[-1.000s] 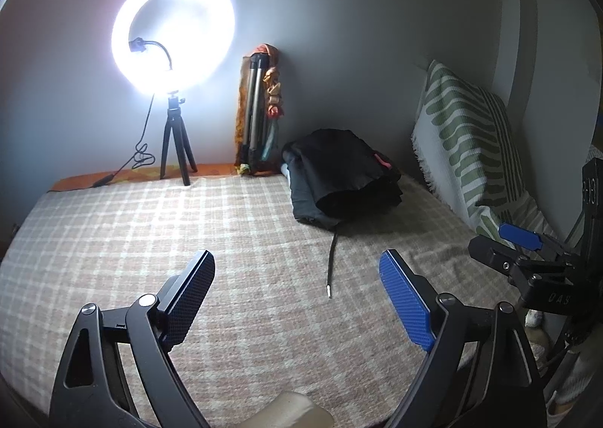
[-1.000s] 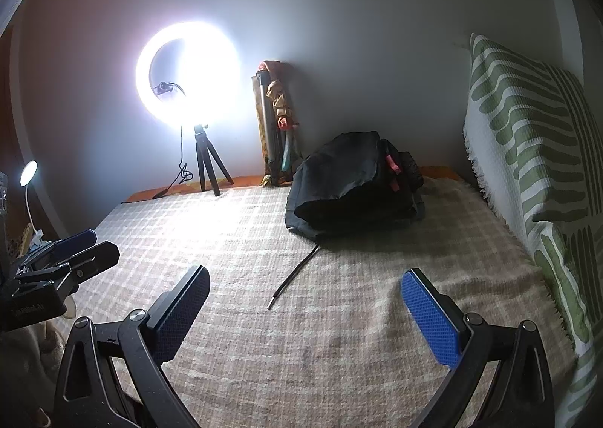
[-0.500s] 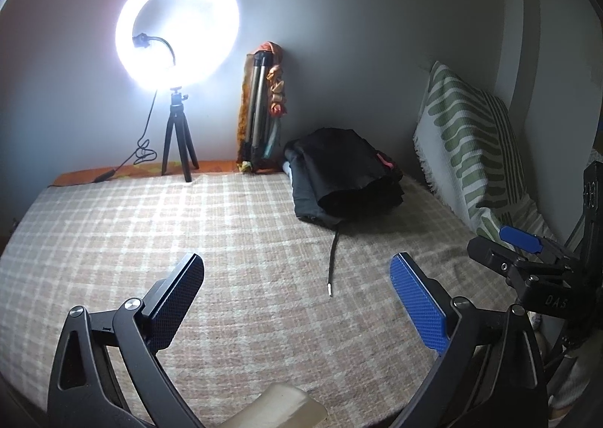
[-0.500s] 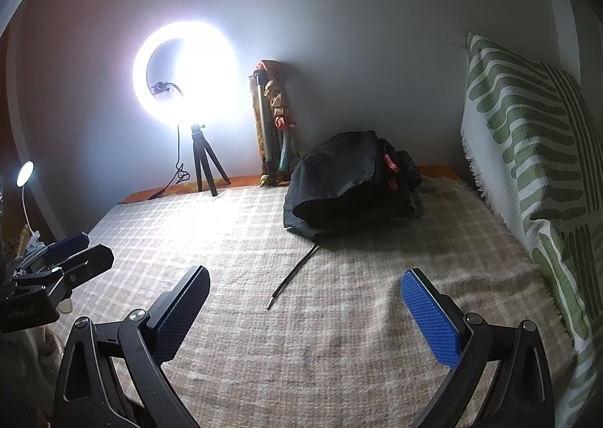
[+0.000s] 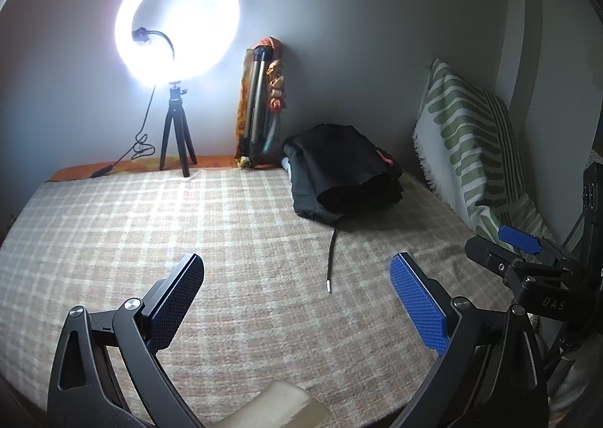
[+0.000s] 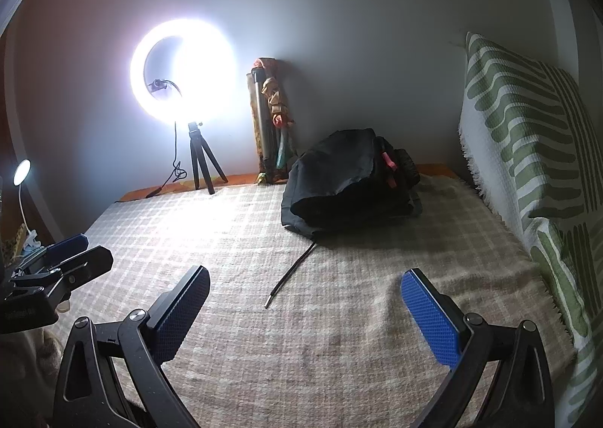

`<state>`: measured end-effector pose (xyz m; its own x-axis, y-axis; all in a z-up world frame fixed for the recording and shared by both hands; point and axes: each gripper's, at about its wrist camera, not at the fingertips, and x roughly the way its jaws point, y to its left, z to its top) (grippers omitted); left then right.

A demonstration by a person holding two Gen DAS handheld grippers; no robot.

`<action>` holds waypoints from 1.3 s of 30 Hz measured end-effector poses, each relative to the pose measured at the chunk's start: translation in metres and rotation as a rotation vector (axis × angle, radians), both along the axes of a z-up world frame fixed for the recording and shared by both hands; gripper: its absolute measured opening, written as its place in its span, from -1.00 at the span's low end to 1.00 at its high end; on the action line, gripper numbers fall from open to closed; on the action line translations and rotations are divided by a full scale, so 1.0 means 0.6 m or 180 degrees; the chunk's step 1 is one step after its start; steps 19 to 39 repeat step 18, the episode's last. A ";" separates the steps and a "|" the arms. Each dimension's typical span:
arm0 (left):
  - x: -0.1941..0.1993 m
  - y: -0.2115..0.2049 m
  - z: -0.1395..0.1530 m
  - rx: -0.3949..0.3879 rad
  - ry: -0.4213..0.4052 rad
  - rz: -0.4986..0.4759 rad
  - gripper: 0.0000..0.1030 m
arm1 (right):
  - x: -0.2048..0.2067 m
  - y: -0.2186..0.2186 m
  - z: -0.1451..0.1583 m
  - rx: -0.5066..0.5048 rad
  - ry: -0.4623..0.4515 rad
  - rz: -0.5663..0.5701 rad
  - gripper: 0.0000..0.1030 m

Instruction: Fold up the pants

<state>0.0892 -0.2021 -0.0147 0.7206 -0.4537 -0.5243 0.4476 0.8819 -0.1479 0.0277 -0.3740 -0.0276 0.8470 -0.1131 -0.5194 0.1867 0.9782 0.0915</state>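
Note:
Dark folded pants (image 5: 341, 167) (image 6: 346, 183) lie in a stack at the far side of the checked bed cover (image 5: 188, 224) (image 6: 339, 315), near the wall. A black drawstring (image 5: 332, 254) (image 6: 290, 275) trails from the stack toward me. My left gripper (image 5: 297, 292) hovers open over the near part of the bed, with nothing between its fingers. My right gripper (image 6: 305, 299) is open and empty too, well short of the pants. Each gripper shows at the edge of the other's view: the right gripper (image 5: 501, 247) and the left gripper (image 6: 81, 250).
A lit ring light on a small tripod (image 5: 177, 36) (image 6: 184, 69) stands at the back left. A folded tripod with cloth (image 5: 260, 107) (image 6: 269, 115) leans on the wall. A green-striped pillow (image 5: 467, 141) (image 6: 527, 149) lines the right side. A small lamp (image 6: 22, 172) glows far left.
My left gripper's fingers have spread a little wider. Both hands stay in place, and the pants and drawstring have not moved.

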 end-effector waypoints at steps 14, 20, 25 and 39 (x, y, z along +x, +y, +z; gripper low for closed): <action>-0.005 -0.004 -0.009 0.0088 -0.0089 0.0045 0.93 | -0.002 0.019 0.005 -0.0194 0.0011 -0.0092 1.00; -0.001 -0.003 -0.010 0.0095 -0.0069 0.0026 0.93 | -0.001 0.018 0.003 -0.0192 0.0009 -0.0087 1.00; -0.001 -0.003 -0.010 0.0095 -0.0069 0.0026 0.93 | -0.001 0.018 0.003 -0.0192 0.0009 -0.0087 1.00; -0.001 -0.003 -0.010 0.0095 -0.0069 0.0026 0.93 | -0.001 0.018 0.003 -0.0192 0.0009 -0.0087 1.00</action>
